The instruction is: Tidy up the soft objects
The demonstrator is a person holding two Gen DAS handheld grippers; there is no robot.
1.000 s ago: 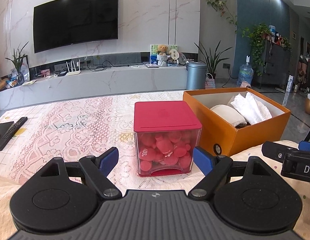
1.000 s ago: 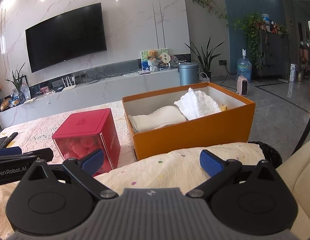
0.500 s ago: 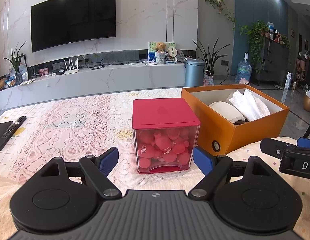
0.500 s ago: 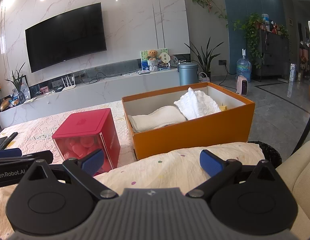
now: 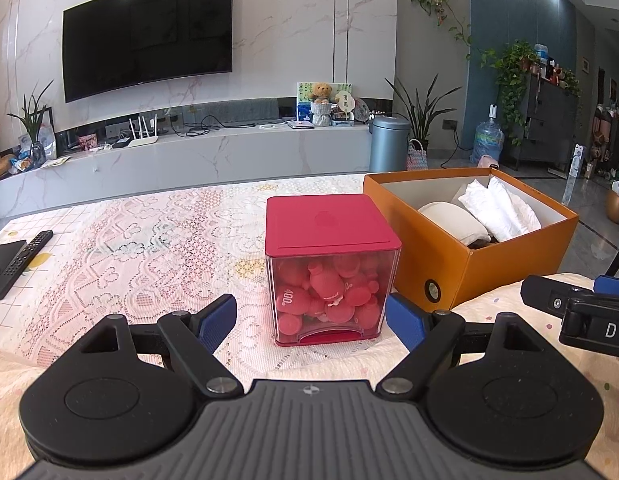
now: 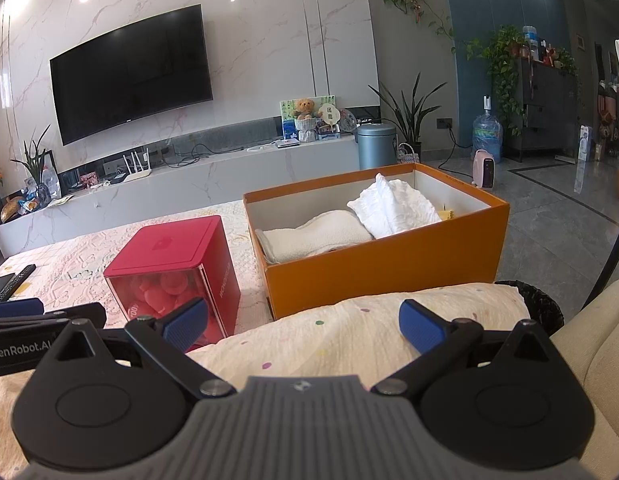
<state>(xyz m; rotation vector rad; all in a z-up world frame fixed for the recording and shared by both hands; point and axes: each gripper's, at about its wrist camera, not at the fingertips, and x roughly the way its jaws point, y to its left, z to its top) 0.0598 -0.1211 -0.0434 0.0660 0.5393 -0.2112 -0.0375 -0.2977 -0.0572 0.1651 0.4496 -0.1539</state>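
Note:
A clear cube box with a red lid (image 5: 331, 268) (image 6: 177, 276), full of red soft pieces, stands on the lace-covered table (image 5: 129, 248). To its right is an orange cardboard box (image 5: 505, 256) (image 6: 385, 268) holding a cream cloth (image 6: 315, 234) and a white crumpled cloth (image 6: 393, 208). My left gripper (image 5: 311, 320) is open just in front of the red-lidded box, fingers wider than the box and apart from it. My right gripper (image 6: 303, 322) is open over a dotted cream cushion (image 6: 349, 332), nothing between its fingers.
A remote control (image 5: 23, 260) lies at the table's left edge. Beyond the table runs a low marble TV bench (image 5: 181, 160) with a wall TV (image 5: 147, 36) above it. A black bin (image 6: 529, 304) sits right of the cushion, a beige sofa edge (image 6: 601, 328) at far right.
The left wrist view has tilted slightly, so the red-lidded box sits a touch higher in frame. The right gripper has hardly moved. Both stay open and empty.

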